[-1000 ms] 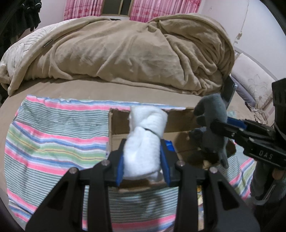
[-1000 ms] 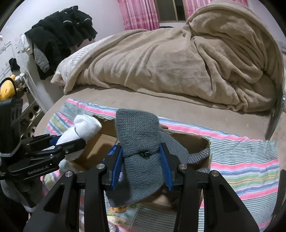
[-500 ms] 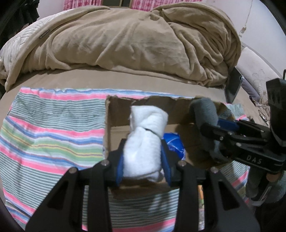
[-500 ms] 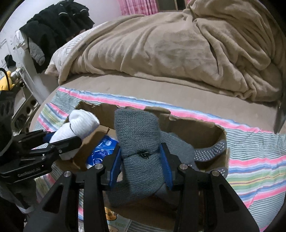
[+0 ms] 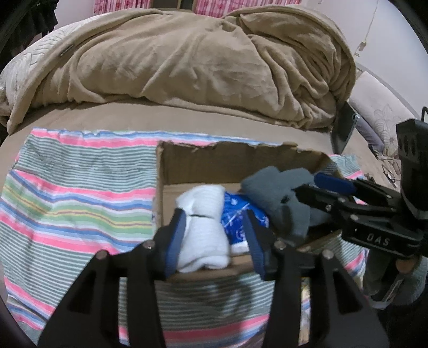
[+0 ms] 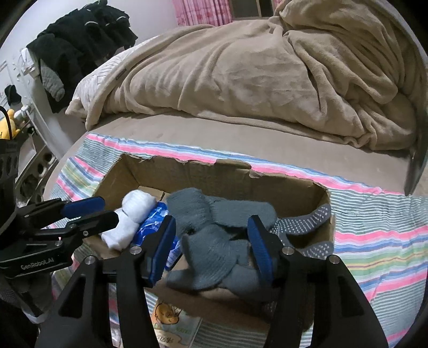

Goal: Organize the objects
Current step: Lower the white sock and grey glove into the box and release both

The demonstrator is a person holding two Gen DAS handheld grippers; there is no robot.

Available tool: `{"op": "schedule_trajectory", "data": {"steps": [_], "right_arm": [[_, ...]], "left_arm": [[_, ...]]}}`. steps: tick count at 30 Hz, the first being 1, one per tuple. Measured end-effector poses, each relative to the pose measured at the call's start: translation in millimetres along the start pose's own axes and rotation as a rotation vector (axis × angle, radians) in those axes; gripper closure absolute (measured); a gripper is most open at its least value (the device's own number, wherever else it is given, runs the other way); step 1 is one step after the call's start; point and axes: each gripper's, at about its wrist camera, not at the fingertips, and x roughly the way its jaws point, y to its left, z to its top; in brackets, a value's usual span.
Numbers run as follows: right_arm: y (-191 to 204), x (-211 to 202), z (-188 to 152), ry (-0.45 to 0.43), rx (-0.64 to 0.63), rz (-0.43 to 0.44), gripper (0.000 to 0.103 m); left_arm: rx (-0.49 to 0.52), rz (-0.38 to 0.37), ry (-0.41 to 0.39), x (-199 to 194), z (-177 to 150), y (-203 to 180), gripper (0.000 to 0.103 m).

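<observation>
Over the box (image 5: 267, 158) on the bed, my left hand-held gripper (image 5: 218, 238) and right hand-held gripper (image 6: 211, 249) gaped wide, white socks (image 5: 203, 233) and grey socks (image 6: 211, 241) apparently dropped inside. Next, I'd judge: withdraw both.

You are in a home bedroom. A rumpled tan blanket (image 5: 203, 61) heaps across the far side of the bed (image 6: 214, 135), with pink curtains (image 6: 203, 12) on the window beyond it. Dark clothes (image 6: 80, 40) hang on the far left wall, and a floral pillow (image 5: 379, 117) lies to the right.
</observation>
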Motion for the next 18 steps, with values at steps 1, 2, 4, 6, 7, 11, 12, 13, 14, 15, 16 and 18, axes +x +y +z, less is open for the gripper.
{"op": "schedule_trajectory", "data": {"steps": [1, 2, 4, 6, 7, 11, 12, 13, 14, 15, 16, 18], "right_arm": [[1, -3, -1, -0.002, 0.000, -0.001, 0.044], [2, -6, -2, -0.005, 0.000, -0.003, 0.044], [4, -11, -5, -0.009, 0.001, -0.004, 0.044], [7, -18, -8, -0.014, 0.002, -0.004, 0.044], [8, -20, -9, -0.014, 0.001, -0.003, 0.043], [16, -34, -16, -0.023, -0.003, 0.002, 0.035], [17, -37, -18, -0.025, -0.005, 0.000, 0.035], [18, -40, -19, -0.027, -0.006, -0.002, 0.034], [19, -43, -21, -0.031, -0.005, -0.003, 0.034], [20, -46, -22, -0.035, -0.004, -0.005, 0.034], [21, -50, -24, -0.037, -0.003, -0.006, 0.034], [22, -56, -28, -0.043, -0.002, -0.007, 0.034]], "left_arm": [[0.000, -0.003, -0.008, -4, -1, 0, 0.054], [0.001, -0.004, -0.014, -7, -1, 0, 0.054], [0.004, -0.002, -0.020, -14, -2, -1, 0.054], [0.006, -0.001, -0.025, -20, -4, -2, 0.054], [0.008, 0.000, -0.027, -24, -5, -3, 0.054], [0.010, -0.001, -0.035, -36, -11, -5, 0.053], [0.009, -0.002, -0.037, -39, -12, -5, 0.052], [0.008, -0.003, -0.039, -42, -14, -6, 0.048], [0.005, -0.006, -0.043, -45, -16, -6, 0.041], [0.002, -0.011, -0.047, -48, -18, -6, 0.040], [0.002, -0.013, -0.050, -51, -20, -7, 0.040], [0.007, -0.014, -0.055, -57, -23, -9, 0.040]]}}
